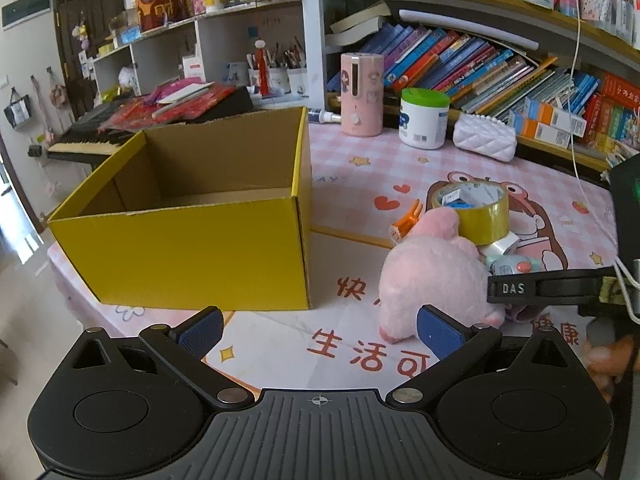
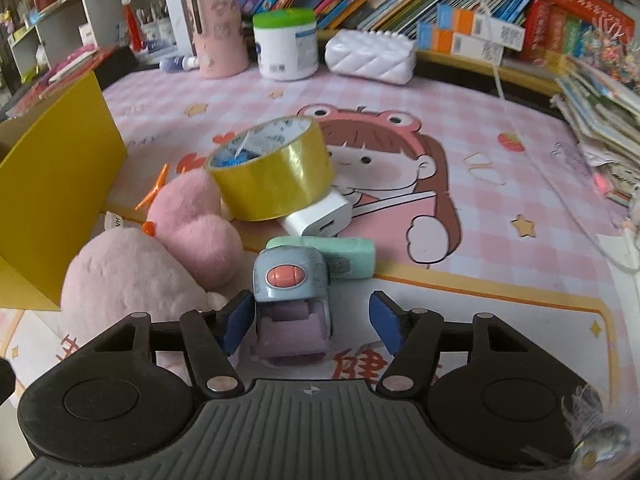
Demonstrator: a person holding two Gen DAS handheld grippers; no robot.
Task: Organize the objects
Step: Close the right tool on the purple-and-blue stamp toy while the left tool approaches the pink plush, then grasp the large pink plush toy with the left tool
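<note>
Bookshelves packed with slanting books are seen behind a table covered by a pink checked mat (image 1: 400,168) printed with a cartoon girl. From the left wrist view, an open yellow cardboard box (image 1: 192,248) is seen standing on the mat, nothing visible inside. Just right of it lies a pink plush toy (image 1: 432,280), and a roll of yellow tape (image 1: 476,212) is propped on the pile behind it, with an orange clip (image 1: 408,220) beside. The left gripper (image 1: 320,330) is held wide apart over the mat, nothing between its blue pads; its right pad is close against the plush. The right gripper's black finger is seen reaching in from the right edge.

From the right wrist view, the right gripper (image 2: 312,320) is spread wide around a small blue and purple toy (image 2: 290,300), whose near end lies between the pads; the left pad is touching or nearly touching it, the right pad is apart. A mint green block (image 2: 344,256) and a white charger (image 2: 320,220) lie just beyond, the tape roll (image 2: 272,172) leaning over the charger. A pink cylinder (image 2: 218,28), a white jar with a green lid (image 2: 286,44) and a white quilted case (image 2: 368,56) are lined up at the mat's far edge.
</note>
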